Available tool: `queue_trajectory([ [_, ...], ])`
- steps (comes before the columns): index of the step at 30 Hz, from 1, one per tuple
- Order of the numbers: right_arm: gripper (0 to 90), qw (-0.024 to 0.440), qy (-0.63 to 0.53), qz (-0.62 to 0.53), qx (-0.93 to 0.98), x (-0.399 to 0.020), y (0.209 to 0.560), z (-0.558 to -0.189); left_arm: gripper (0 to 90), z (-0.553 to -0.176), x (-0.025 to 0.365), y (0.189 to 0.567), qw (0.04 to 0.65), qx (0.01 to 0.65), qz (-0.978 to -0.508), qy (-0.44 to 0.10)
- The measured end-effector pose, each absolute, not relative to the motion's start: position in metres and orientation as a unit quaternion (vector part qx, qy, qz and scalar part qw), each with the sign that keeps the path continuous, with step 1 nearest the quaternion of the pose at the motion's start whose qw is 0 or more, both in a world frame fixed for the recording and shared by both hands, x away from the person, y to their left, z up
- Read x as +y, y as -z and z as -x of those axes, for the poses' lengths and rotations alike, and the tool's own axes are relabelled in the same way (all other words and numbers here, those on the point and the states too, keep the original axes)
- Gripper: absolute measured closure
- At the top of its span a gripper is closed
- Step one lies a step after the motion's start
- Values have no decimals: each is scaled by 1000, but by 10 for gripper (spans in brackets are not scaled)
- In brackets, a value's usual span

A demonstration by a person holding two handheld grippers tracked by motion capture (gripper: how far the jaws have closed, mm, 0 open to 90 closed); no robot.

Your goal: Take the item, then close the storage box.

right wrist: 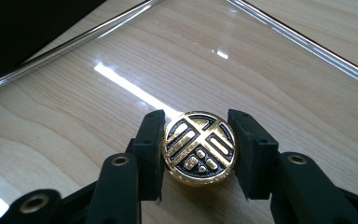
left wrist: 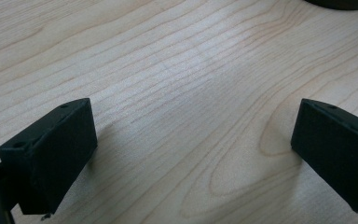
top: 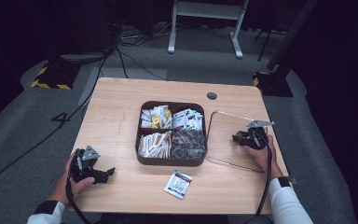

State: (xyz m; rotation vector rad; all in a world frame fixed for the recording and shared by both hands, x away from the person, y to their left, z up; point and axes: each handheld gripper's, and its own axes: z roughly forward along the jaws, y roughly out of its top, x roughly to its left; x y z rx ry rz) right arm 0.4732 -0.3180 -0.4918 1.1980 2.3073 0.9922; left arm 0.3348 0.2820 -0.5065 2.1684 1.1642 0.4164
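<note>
A clear square lid (top: 226,149) lies flat on the wooden table, right of the tray. In the right gripper view its round gold-and-black knob (right wrist: 199,148) sits between the black jaws of my right gripper (right wrist: 196,117), and both pads press on its sides. Seen from above, my right gripper (top: 239,138) is low over the lid's middle, held by a hand in a white sleeve. My left gripper (top: 106,173) rests near the table's front left corner. In its own view my left gripper (left wrist: 191,135) has its jaws wide apart over bare wood.
A dark four-compartment tray (top: 140,140) of sachets and stir sticks sits mid-table. One white sachet (top: 178,184) lies loose in front of it. A cable hole (top: 211,96) is near the back edge. The lid's glassy surface (right wrist: 261,70) reflects light.
</note>
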Motion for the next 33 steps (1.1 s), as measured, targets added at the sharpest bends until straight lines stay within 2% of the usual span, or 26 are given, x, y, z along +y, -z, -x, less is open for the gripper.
queue_trajectory([
  [15,596,183,-358,-439,804,-327,490,-472,4,-335,282,507,319,442,-823,-159],
  [33,596,209,-398,-438,778,-341,455,-462,4,-336,282,507,319,439,-825,-157],
])
